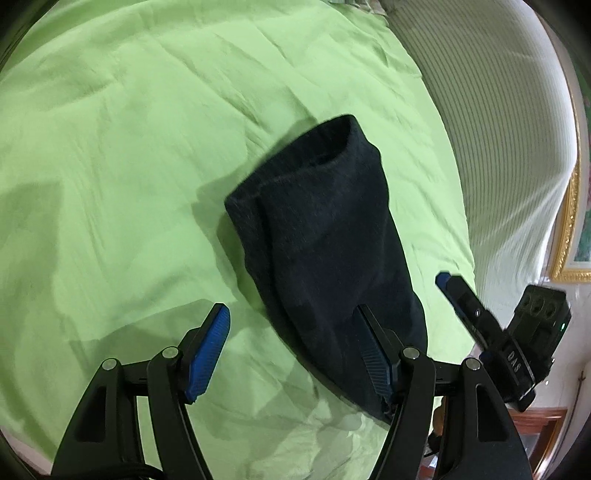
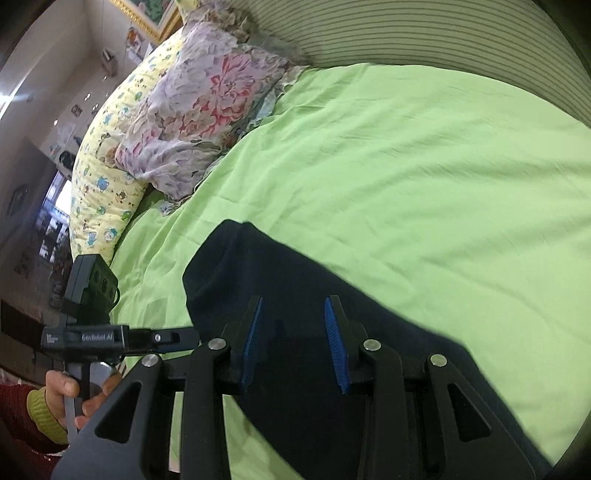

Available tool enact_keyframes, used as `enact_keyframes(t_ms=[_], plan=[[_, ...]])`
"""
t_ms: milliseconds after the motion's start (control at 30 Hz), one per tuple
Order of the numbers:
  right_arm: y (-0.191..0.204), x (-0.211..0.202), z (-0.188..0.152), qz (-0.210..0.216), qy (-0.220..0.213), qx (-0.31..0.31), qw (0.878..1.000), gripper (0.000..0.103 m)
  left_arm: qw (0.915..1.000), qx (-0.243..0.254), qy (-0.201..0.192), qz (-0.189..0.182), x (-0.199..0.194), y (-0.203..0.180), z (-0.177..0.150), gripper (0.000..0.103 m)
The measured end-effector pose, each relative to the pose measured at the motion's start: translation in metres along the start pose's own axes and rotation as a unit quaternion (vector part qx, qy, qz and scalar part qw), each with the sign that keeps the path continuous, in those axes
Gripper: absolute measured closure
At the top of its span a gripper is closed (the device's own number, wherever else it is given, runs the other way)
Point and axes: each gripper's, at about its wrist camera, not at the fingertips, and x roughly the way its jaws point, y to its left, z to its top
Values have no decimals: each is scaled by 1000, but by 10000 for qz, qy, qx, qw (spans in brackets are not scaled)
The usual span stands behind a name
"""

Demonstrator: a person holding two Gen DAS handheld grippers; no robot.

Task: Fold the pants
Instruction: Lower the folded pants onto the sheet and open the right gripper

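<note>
Two grippers are seen over a bed covered by a light green sheet [image 1: 129, 155], on which the dark navy pants [image 1: 325, 240] are laid. In the left wrist view the pants are shown as a folded, elongated bundle stretching from the near right toward the far middle of the sheet, with a rounded open end at the far tip. The left gripper [image 1: 291, 339] is held wide open: its left finger is seen over bare sheet, its right finger over the near end of the pants, and nothing is clamped between the blue pads. In the right wrist view the right gripper [image 2: 295, 332] is held partly open above the pants [image 2: 295, 280], with dark cloth seen behind the gap; whether the pads are touching it cannot be told, and nothing is seen gripped. At the far left of that view a floral pillow [image 2: 192, 122] is stacked on a yellow cartoon-print pillow [image 2: 107, 158]. A striped headboard [image 2: 424, 33] is seen beyond the sheet. At the near left, a hand [image 2: 70, 395] with a yellow-green cuff is wrapped round the handle of the other gripper.
</note>
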Motion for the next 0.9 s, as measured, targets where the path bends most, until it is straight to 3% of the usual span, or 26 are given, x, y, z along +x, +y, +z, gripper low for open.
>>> enact_keyframes(t_ms=[267, 700, 800, 900], plan=[[12, 48, 38, 212, 495, -672, 9963, 65, 9998, -140, -91, 115, 8, 10, 12, 34], [31, 114, 66, 433, 1456, -1503, 9769, 63, 9994, -137, -258, 211, 18, 10, 11, 32], [30, 125, 68, 530, 1615, -1491, 9741, 63, 9991, -64, -352, 237, 18, 8, 11, 34], [28, 132, 67, 769, 1799, -1379, 9709, 62, 9983, 111, -428, 375, 19, 4, 10, 43]])
